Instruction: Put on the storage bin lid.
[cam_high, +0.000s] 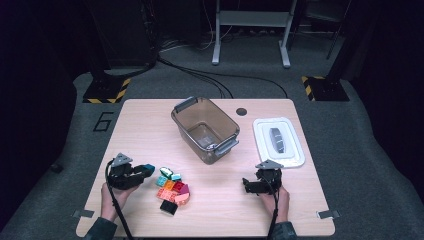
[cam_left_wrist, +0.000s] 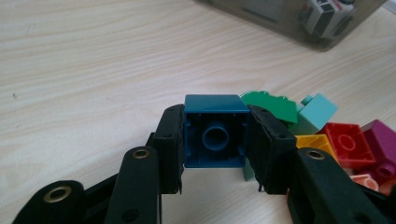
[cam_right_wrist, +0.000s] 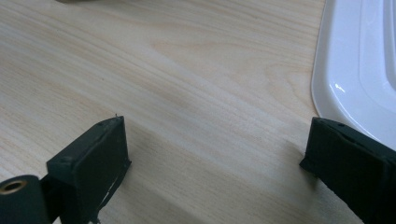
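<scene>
My left gripper (cam_left_wrist: 215, 142) is shut on a dark blue brick (cam_left_wrist: 215, 135), whose hollow underside faces the camera; both pads press its sides. In the high view the left gripper (cam_high: 146, 169) holds that blue brick (cam_high: 147, 168) at the table's front left, just left of the pile of coloured bricks (cam_high: 172, 190). The green, teal, yellow, red and magenta bricks (cam_left_wrist: 345, 140) lie on the table behind the jaws. At the front right my right gripper (cam_right_wrist: 215, 149) stands open over bare wood with nothing between its jaws; the high view shows the right gripper (cam_high: 247, 184) pointing left.
A clear brown bin (cam_high: 206, 128) with grey handles stands at the table's middle, a small object inside it. Its white lid (cam_high: 278, 141) lies at the right, close to the right gripper. A black brick (cam_high: 169, 207) sits at the pile's near edge.
</scene>
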